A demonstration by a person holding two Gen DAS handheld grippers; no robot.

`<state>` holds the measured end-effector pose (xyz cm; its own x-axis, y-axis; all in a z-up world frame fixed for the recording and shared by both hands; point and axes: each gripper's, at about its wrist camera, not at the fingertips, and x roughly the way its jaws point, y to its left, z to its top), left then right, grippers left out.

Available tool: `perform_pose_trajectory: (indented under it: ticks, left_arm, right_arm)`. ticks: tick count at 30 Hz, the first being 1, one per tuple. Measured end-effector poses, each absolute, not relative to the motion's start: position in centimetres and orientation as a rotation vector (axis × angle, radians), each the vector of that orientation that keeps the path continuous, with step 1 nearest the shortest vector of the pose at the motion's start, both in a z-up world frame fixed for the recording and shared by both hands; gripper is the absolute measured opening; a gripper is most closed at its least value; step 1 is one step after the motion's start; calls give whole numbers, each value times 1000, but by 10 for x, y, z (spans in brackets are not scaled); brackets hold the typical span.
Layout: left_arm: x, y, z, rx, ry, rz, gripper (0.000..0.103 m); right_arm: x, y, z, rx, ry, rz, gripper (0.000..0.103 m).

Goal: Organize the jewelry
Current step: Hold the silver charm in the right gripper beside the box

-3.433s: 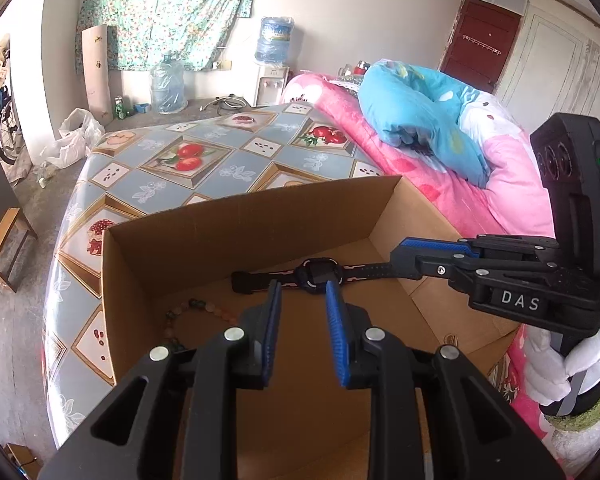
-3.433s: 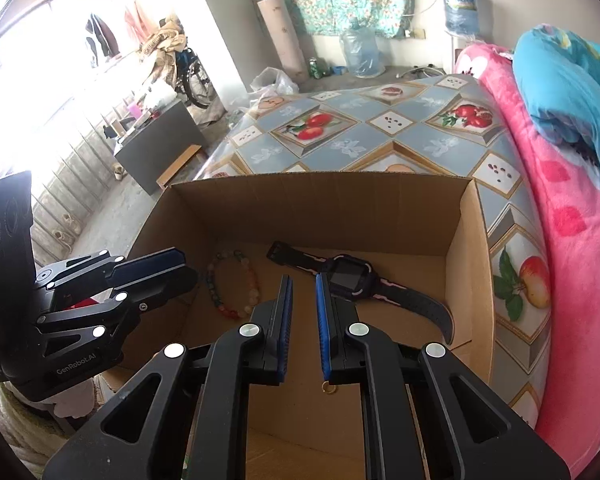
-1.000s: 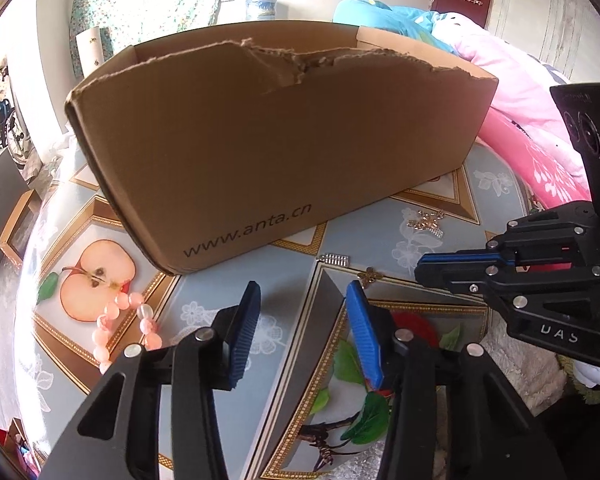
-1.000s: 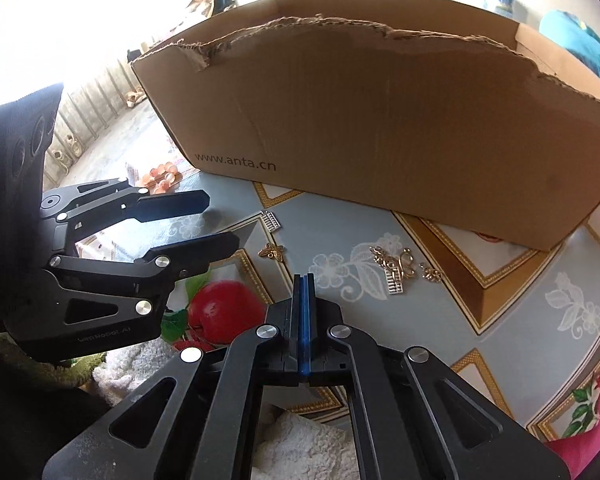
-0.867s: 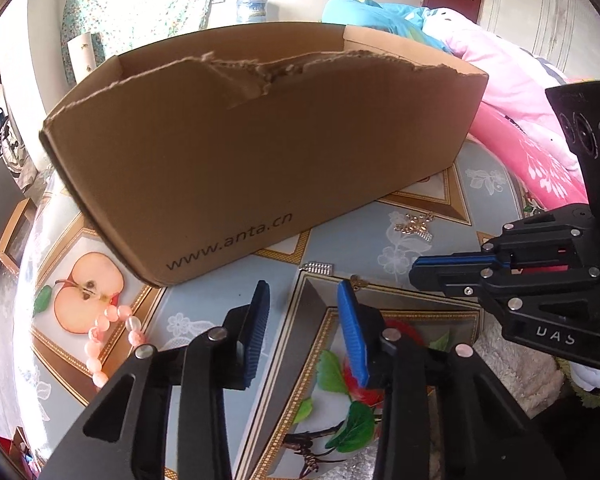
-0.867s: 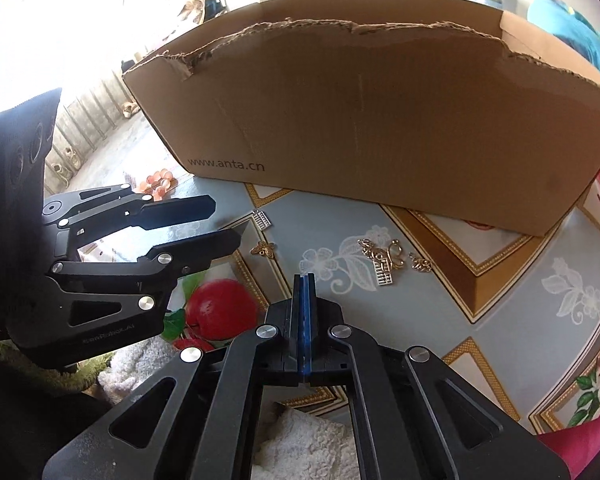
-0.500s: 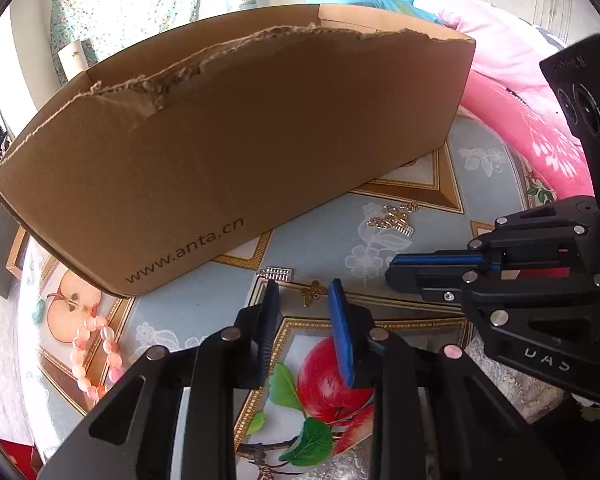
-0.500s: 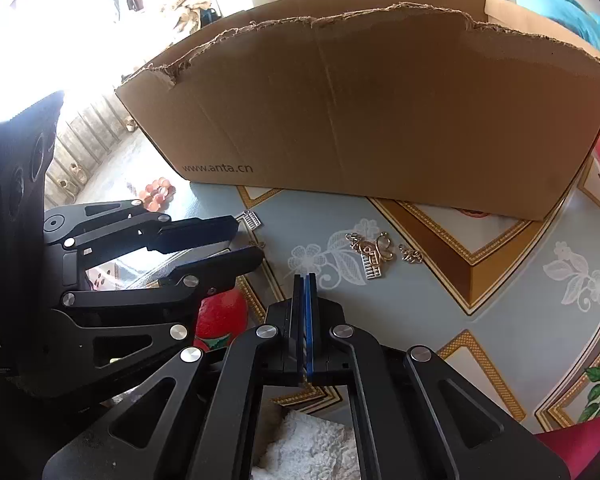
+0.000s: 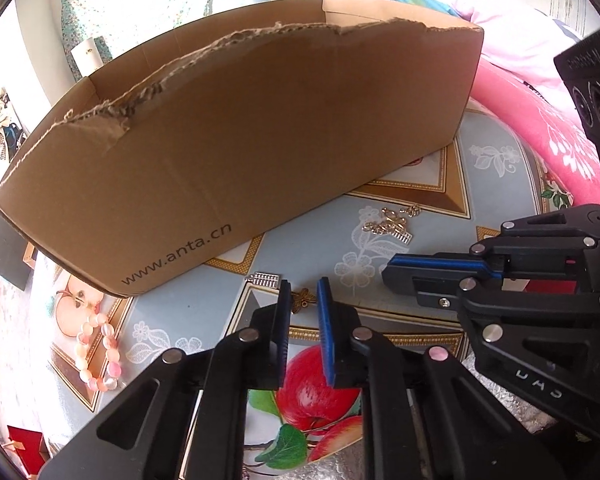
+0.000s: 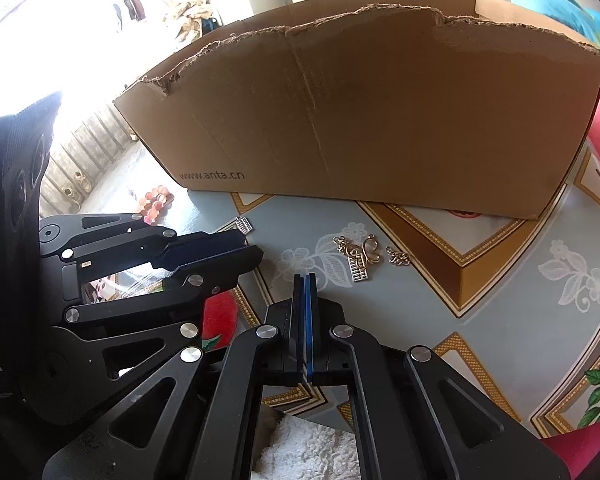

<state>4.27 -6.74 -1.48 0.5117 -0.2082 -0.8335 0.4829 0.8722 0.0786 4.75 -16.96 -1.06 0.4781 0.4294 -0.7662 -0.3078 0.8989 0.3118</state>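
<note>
- The left gripper (image 9: 303,292) is closing, its jaws narrow around a small gold charm (image 9: 302,299) lying between its fingertips on the tablecloth (image 9: 496,184).
- The right gripper (image 10: 305,280), pressed shut and empty, sits beside it; the left is nearer.
- A cluster of charms (image 10: 358,257) lies just ahead of the right gripper, before the cardboard box (image 10: 380,120).

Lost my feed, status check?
Left gripper closing around gold charm, pads not yet on it. Right gripper shut, empty. Box behind, nothing blocking.
</note>
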Motion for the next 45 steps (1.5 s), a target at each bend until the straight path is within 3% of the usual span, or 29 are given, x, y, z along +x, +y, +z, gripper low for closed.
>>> perform_pose_trajectory:
  ticks: [13,16,19,26,32,35,45]
  left_arm:
    - [42,-44,-10,247,921,-400,12]
    - [41,-33,-8,233,907,-369,12]
    - [43,-22,-7,220,904,-337,12]
    - [46,-3,-5,181,904,-285,12]
    - [45,7,-7,166,899,-280,12]
    - [46,7,-7,165,896,-280,12]
    - [44,10,-8,154,890,-288,12]
  right_arm:
    - [47,-168,-3,137,948,452,2]
    - [50,-160,0,128,927,467,6]
    - [55,-148,5,104,897,498,16]
    - [63,-118,2,-44,861,557,17]
    - [65,-106,-4,-143,871,568,13]
    - [64,-102,-3,-186,875,556,3]
    - [68,-106,-4,-112,915,559,0]
